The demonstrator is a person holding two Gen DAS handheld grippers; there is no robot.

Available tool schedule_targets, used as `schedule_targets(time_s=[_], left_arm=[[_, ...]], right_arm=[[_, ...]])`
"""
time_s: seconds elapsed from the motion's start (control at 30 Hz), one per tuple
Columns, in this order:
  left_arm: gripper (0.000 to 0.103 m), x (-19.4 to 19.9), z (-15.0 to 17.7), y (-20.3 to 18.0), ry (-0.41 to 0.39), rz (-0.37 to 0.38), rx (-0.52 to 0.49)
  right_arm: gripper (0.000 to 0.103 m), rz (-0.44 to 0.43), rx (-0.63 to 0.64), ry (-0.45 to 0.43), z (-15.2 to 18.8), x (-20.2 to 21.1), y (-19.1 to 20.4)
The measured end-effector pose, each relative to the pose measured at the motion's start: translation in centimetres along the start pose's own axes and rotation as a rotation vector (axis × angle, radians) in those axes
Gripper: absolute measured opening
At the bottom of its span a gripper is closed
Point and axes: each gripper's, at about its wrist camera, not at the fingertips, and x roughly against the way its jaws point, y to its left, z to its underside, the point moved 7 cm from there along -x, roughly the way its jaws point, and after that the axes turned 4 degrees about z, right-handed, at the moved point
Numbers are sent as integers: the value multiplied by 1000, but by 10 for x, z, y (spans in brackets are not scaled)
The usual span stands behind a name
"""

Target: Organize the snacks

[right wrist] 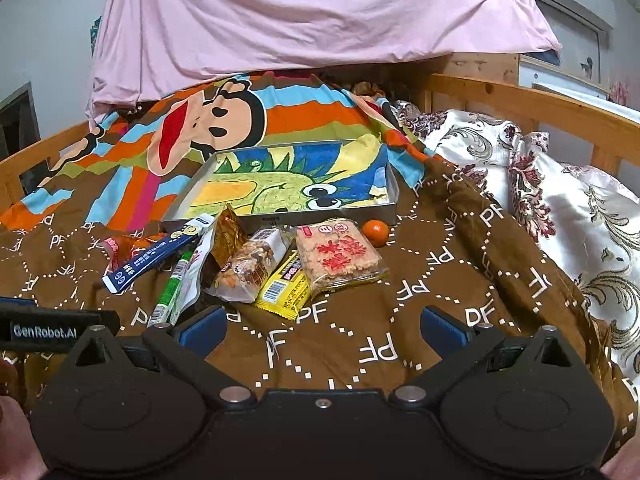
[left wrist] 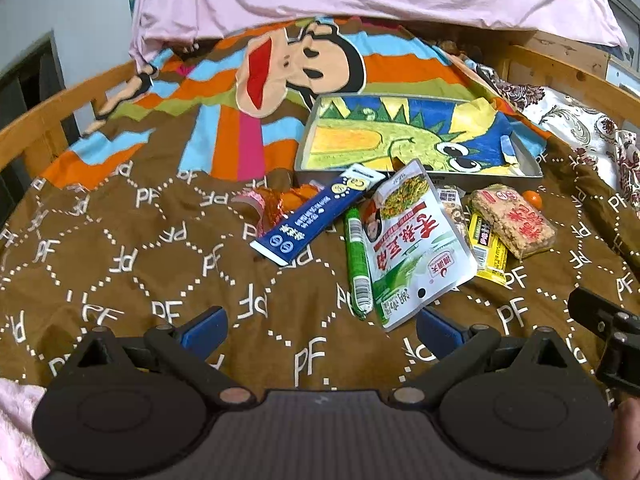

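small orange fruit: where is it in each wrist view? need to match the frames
Left wrist: the orange fruit sits right of centre, by the near right corner of the tray, just past the rice cracker pack.
Right wrist: orange fruit near centre, in front of the tray, right of the rice cracker pack.
Shared landmark: the dinosaur-print tray.

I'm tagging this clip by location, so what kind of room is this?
Most likely a bedroom: the snacks lie on a bed with a wooden bed rail, a brown cartoon bedspread and a floral quilt bunched on the right. A pink sheet hangs behind.
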Motion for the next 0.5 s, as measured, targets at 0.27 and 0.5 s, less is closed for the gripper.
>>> schedule_targets(time_s=[0.27, 0.5], left_arm=[[103, -9, -19, 18, 54, 39, 19], [103, -26, -47, 35, 59, 8, -60]], right_arm=[[102, -45, 67, -39, -5, -2, 13], [102, -111, 151, -51, -10, -13, 37]])
